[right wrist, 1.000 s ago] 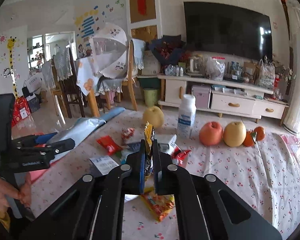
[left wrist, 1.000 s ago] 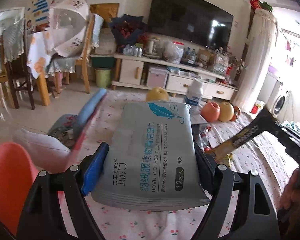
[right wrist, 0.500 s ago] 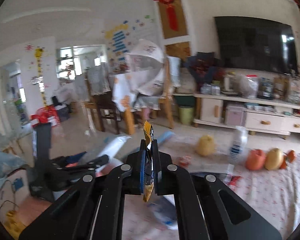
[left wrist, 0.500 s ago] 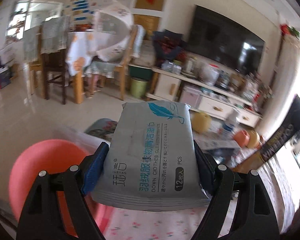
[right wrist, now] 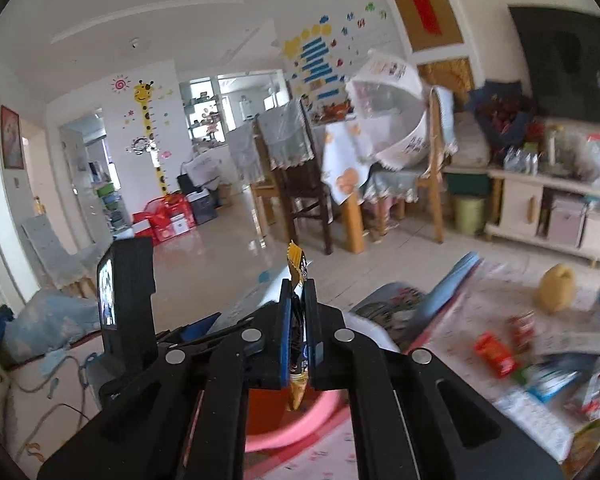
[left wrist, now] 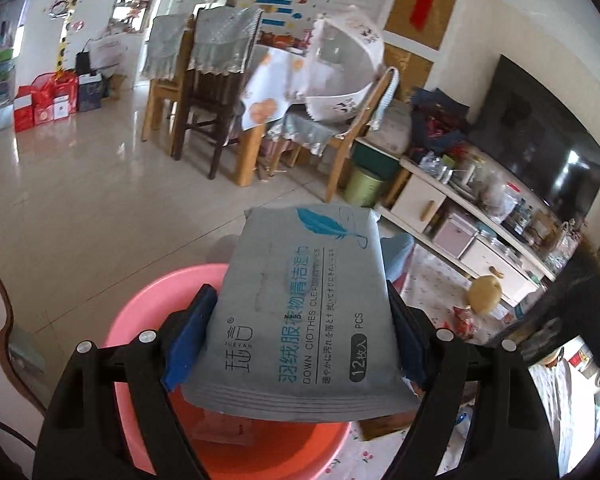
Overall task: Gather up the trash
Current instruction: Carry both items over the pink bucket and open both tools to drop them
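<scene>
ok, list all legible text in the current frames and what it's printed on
All readable text is on the grey wipes pack held in the left gripper:
"DOWN CLOTHES CLEA..." (rest unclear)
"OPEN"
"JUEYAN"
"12" in a dark oval, followed by Chinese characters
"PCS"
Large blue Chinese characters and a small Japanese line: present, not transcribed.
Snack wrapper in the right gripper: print too blurred.
Wall stickers: unreadable.

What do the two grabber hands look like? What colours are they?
Both are black plastic. The left gripper has two chunky fingers with cut-out slots, round silver bolts and blue pads on the inner faces. The right gripper looks the same: black fingers, silver bolts, a blue pad. No sleeves show.
</scene>
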Demonstrator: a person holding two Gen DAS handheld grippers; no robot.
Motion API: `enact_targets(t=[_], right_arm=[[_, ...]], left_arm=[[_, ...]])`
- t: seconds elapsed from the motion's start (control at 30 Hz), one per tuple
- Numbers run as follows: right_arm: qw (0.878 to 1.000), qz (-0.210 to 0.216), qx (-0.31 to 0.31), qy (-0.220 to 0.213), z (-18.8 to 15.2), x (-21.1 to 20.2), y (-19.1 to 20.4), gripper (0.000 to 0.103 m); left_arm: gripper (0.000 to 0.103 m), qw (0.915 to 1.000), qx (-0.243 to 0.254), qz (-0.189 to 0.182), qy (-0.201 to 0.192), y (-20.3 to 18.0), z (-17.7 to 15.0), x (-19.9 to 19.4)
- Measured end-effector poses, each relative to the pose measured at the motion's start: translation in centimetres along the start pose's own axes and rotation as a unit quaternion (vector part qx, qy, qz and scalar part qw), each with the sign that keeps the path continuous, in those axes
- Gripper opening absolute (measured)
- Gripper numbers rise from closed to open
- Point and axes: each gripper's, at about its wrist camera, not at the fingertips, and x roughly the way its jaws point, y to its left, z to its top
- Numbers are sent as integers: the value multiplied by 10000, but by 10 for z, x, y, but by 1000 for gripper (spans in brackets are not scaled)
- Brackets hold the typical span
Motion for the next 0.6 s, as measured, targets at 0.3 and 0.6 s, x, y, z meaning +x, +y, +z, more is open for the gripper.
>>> enact_targets(t=[0.3,0.6], right_arm=[[9945,-290,497,881,-48,48,-21,80],[9895,-1187,405,721,-62,-2,-57,92]], left_arm=[[94,9964,205,802,-171,3,-1,3],[97,9914,864,977,-93,-30,-7,6]])
